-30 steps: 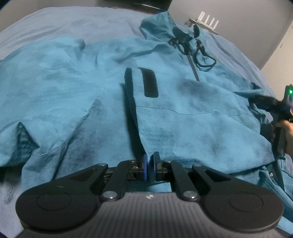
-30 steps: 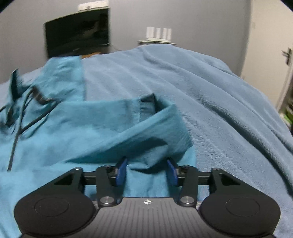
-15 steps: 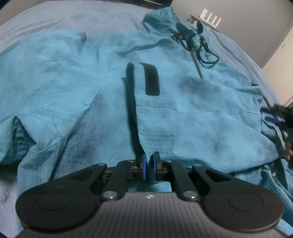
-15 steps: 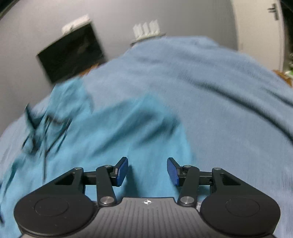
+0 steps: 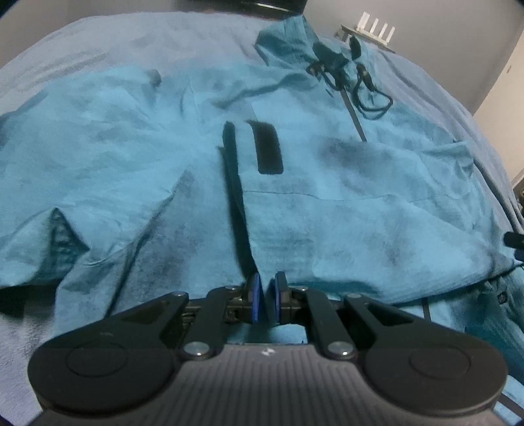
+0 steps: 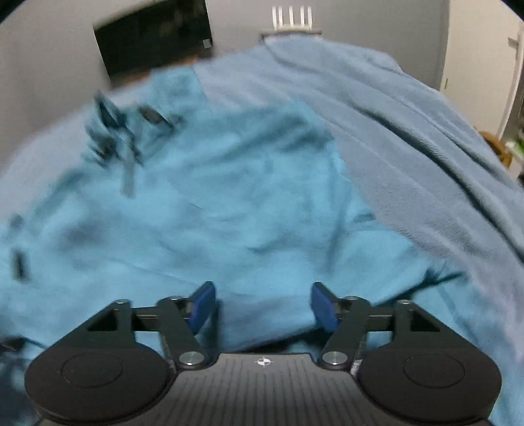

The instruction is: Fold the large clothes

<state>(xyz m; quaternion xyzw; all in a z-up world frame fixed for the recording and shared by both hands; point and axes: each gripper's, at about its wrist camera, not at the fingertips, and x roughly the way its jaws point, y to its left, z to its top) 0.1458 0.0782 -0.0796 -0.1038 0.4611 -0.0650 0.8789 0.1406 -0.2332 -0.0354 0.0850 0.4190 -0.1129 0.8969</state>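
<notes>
The teal jacket (image 5: 327,209) lies spread across the blue blanket (image 6: 409,131), its near hem pinched by the left gripper (image 5: 266,300), while the right gripper (image 6: 262,306) has just been opening, nothing clamped; no legible writing.

A teal hooded fabric jacket (image 5: 327,203) lies spread on a bed's blue-grey fleece blanket (image 6: 409,124). Its hood and black drawcords (image 5: 360,88) lie at the far end. A white slatted rack (image 6: 291,19) stands beyond the bed.
</notes>
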